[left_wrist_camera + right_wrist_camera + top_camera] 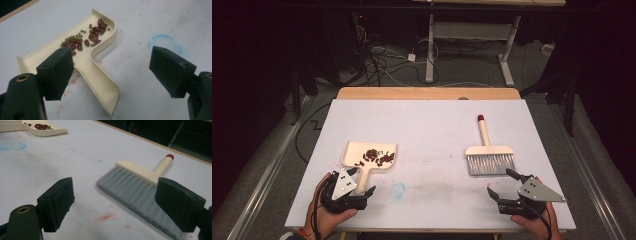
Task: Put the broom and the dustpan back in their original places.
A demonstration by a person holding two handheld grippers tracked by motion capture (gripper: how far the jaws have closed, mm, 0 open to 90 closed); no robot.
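A cream dustpan [354,150] lies at the front left of the white table, its handle toward me. Red beans and small green beans [377,156] sit in its tray [97,75]. My left gripper [362,181] stands open at the handle's end; in the left gripper view its pads [57,72] are wide apart, with the handle between them and untouched. A cream hand brush [489,150] with grey bristles and a red-tipped handle lies flat at the right. My right gripper [501,182] stands open just short of the bristles [132,190], holding nothing.
A faint blue ring [398,190] is drawn on the table between the two grippers. Small red stains [107,217] mark the surface. The table's wooden far edge [427,93] has cables and a desk frame on the floor behind it.
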